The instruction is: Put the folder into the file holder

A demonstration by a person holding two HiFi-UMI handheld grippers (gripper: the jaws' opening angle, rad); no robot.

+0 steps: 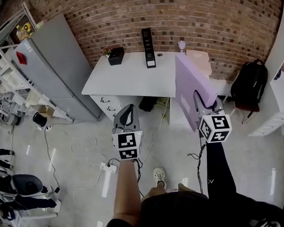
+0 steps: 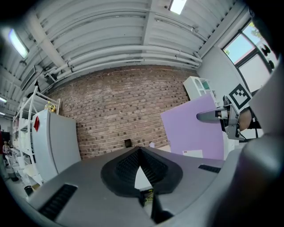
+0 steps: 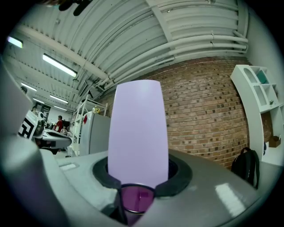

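Folder [image 1: 192, 85], lilac in colour, is clamped by its lower edge between the jaws of the right gripper [image 1: 203, 102] and is carried upright, its broad face tilted slightly and turned towards the left side of the head view. In the right gripper view the sheet [image 3: 137, 133] is seen rising straight out of the closed pads of that gripper [image 3: 138, 188], with a brick wall [image 3: 204, 111] behind it. The folder is held in the air above the right end of a white desk [image 1: 126, 78] and is not touching it. The file holder [image 1: 148, 48], a tall black rack, is stood near the back edge of the desk, well apart from the folder and to its left. A small black box [image 1: 116, 56] with flowers is placed on the desk further left. The left gripper [image 1: 126, 115] is held lower, in front of the desk and over the floor, apart from the folder. In the left gripper view its jaws [image 2: 140, 164] are seen brought together at the tips, and nothing is gripped between them; the folder [image 2: 195, 128] is visible to the right with a white label at its lower edge. A grey cabinet [image 1: 55, 67] is stood left of the desk, and a black backpack [image 1: 249, 85] is set at the right.
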